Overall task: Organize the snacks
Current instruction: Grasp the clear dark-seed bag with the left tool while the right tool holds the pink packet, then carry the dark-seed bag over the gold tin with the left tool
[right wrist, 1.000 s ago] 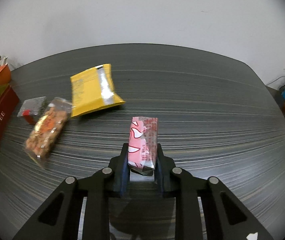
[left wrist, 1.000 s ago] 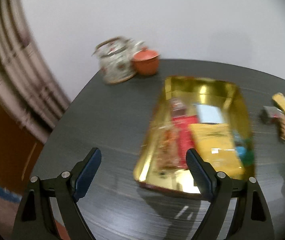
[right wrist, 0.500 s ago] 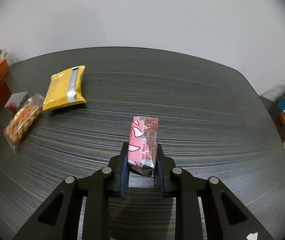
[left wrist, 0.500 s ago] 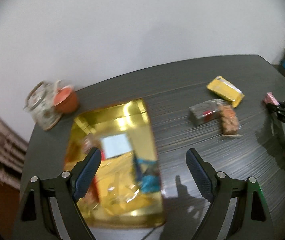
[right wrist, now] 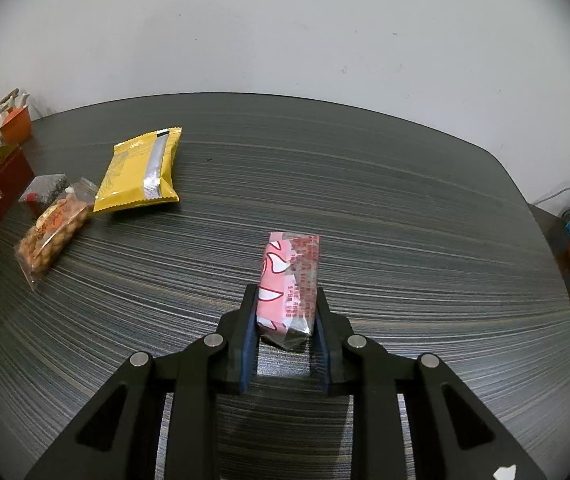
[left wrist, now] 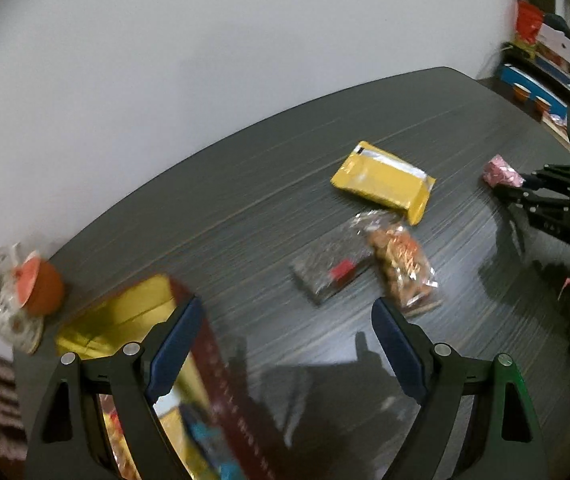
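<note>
Right fingers (right wrist: 283,314) pinch one pink packet (right wrist: 289,280); left fingers (left wrist: 283,334) wide, empty; three packets loose on table (right wrist: 365,200).

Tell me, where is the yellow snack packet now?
The yellow snack packet lies flat on the dark table, left in the right wrist view, just beyond the peanut bag.

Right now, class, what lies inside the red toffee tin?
The red toffee tin shows its gold lining and blurred yellow and blue packets; the left gripper's fingers cover the rest.

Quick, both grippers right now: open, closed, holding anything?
Left gripper: open, nothing between its fingers.
Right gripper: closed on the pink snack packet.
</note>
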Demonstrator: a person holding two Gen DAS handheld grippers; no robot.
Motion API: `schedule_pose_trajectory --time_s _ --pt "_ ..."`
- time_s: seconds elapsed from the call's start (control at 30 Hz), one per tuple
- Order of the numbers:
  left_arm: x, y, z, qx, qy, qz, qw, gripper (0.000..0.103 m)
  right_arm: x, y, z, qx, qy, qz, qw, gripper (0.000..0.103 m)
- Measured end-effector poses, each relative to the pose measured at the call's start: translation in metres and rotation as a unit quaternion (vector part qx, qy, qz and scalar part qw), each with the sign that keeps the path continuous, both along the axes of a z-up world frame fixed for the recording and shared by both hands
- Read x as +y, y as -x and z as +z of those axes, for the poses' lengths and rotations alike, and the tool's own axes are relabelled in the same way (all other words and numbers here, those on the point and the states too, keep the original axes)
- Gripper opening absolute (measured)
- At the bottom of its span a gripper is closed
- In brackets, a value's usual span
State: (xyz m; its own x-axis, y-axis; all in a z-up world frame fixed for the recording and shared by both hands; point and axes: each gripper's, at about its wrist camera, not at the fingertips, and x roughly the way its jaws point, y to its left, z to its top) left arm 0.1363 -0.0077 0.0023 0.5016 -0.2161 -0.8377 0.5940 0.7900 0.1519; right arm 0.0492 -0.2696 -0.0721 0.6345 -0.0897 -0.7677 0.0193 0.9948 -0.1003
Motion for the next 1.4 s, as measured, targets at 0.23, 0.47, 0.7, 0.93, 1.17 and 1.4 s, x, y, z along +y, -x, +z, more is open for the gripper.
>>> schedule_pose_trajectory --time_s 0.23,0.47,0.7,0.93,1.17,1.4 --pt "-0.029 -0.020 -0.021 0.029 -0.034 -0.081 0.9957 0.086 0.004 0.001 0.000 0.000 0.001 -0.001 1.000 0.022" --pt "-0.045 -0.045 -0.036 0.046 -0.052 -0.098 0.9927 0.086 0.005 0.001 0.000 0.000 0.002 -0.001 1.000 0.022" --pt "-0.055 -0.057 -0.056 0.076 -0.070 -0.113 0.9882 0.075 0.005 0.000 0.000 0.000 0.002 -0.001 1.000 0.023" --pt "-0.063 -0.070 -0.066 0.104 -0.056 -0.107 0.9872 0.048 0.002 -0.001 0.000 0.001 -0.006 -0.002 1.000 0.023" --pt "-0.062 -0.080 -0.068 0.110 -0.040 -0.052 0.9917 0.041 0.001 -0.001 0.001 0.001 -0.010 -0.002 1.000 0.023" --pt "-0.047 -0.072 -0.064 0.129 -0.022 0.036 0.9907 0.038 -0.002 -0.001 0.001 0.002 -0.017 -0.002 1.000 0.023"
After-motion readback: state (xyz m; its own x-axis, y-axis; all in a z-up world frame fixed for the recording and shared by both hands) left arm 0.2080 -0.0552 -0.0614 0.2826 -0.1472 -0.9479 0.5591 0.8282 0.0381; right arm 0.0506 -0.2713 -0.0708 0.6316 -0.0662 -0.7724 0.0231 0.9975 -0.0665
